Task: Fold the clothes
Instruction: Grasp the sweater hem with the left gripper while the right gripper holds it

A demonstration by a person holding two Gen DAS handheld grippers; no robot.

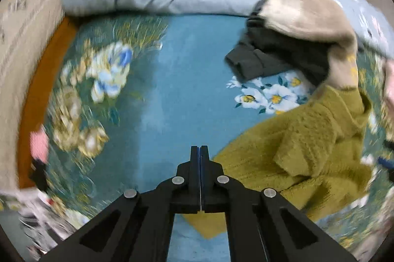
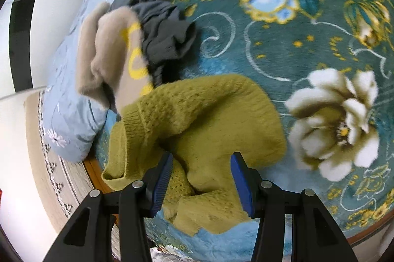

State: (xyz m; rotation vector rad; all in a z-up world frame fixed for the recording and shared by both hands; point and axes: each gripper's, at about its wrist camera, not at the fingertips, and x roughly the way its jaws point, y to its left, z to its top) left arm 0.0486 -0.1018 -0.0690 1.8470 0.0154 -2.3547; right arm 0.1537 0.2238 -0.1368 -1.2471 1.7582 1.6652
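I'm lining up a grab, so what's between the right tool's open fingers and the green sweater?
Nothing: in the right wrist view the right tool hangs open directly over the crumpled green sweater, with no other garment in between.

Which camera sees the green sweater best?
The right wrist view. The green sweater lies crumpled nearly whole in front of the open right gripper, with its knit sharp. The left wrist view shows the sweater off to the right, partly hidden behind the shut left gripper.

The black left gripper (image 1: 200, 151) hangs pressed together over a teal floral bed cover (image 1: 177, 80). A fuzzy olive-green knitted sweater (image 1: 303, 151) lies at four o'clock.
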